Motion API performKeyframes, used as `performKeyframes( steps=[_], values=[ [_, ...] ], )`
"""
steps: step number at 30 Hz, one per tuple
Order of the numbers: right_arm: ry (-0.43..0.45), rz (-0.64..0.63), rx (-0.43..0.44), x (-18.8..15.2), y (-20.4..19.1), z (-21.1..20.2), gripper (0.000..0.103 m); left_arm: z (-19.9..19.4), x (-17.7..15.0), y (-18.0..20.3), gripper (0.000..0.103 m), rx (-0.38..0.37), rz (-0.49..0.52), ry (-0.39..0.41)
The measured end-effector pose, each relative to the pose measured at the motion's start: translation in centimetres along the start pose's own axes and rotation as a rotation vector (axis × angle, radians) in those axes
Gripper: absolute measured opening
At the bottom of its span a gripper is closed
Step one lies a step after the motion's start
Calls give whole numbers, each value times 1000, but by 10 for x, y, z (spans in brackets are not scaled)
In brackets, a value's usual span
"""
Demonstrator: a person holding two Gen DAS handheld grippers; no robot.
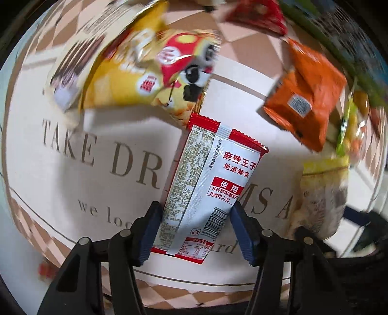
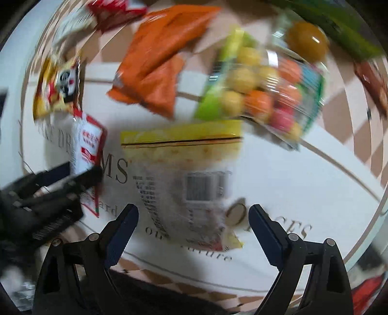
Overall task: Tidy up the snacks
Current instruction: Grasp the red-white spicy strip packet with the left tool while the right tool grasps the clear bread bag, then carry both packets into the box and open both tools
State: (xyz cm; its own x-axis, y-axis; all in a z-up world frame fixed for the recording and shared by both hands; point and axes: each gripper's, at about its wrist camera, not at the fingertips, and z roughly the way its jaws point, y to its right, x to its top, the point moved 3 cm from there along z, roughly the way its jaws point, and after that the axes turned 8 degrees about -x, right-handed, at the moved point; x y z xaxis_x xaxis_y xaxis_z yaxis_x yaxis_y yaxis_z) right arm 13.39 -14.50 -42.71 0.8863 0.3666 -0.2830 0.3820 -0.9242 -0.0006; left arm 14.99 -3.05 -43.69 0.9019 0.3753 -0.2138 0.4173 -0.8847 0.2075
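My left gripper (image 1: 196,213) is shut on a red and white spicy-strip packet (image 1: 206,184), its blue pads pressing both long edges above the lettered cloth. The packet also shows in the right wrist view (image 2: 87,147), held by the left gripper (image 2: 72,177). My right gripper (image 2: 192,213) is open with its jaws wide on either side of a yellow-topped clear snack bag (image 2: 189,179), which lies flat on the cloth. That bag also shows at the right of the left wrist view (image 1: 320,191).
A yellow lion-print chip bag (image 1: 150,80), orange packets (image 1: 305,92), a red packet (image 1: 257,17) and a green bag of coloured balls (image 2: 262,92) lie further back on the white cloth with checkered border (image 1: 72,169). A brown round jelly (image 2: 306,40) sits beyond.
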Motion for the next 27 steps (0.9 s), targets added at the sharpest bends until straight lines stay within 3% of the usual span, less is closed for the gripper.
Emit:
performKeyframes(
  steps=[1, 3, 4, 8, 11, 18, 20, 22, 27],
  values=[
    [-1, 6, -13, 0, -3, 3, 93, 1, 0, 0, 57, -8, -2, -6],
    [-28, 76, -9, -1, -3, 9, 67, 4, -1, 4, 57, -11, 23, -21],
    [-45, 162, 40, -3, 5, 10, 65, 4, -1, 5, 57, 3, 50, -33],
    [-101, 358, 237, -17, 9, 16, 68, 8, -2, 25, 59, 81, 177, -63],
    [-91, 335, 220, -18, 7, 15, 89, 13, -3, 42, 60, 126, 214, -68],
    [-40, 289, 81, -34, -47, 33, 87, 12, -10, 54, 51, 99, 151, -24],
    [-15, 287, 35, -37, -49, 33, 76, 14, -7, 52, 49, 94, 144, -15],
    [15, 284, 39, -28, -50, 24, 55, 11, -7, 52, 49, 75, 137, -12],
    [16, 311, 101, -35, -30, 9, 47, -1, -4, 53, 49, -5, 100, -7]
  ],
)
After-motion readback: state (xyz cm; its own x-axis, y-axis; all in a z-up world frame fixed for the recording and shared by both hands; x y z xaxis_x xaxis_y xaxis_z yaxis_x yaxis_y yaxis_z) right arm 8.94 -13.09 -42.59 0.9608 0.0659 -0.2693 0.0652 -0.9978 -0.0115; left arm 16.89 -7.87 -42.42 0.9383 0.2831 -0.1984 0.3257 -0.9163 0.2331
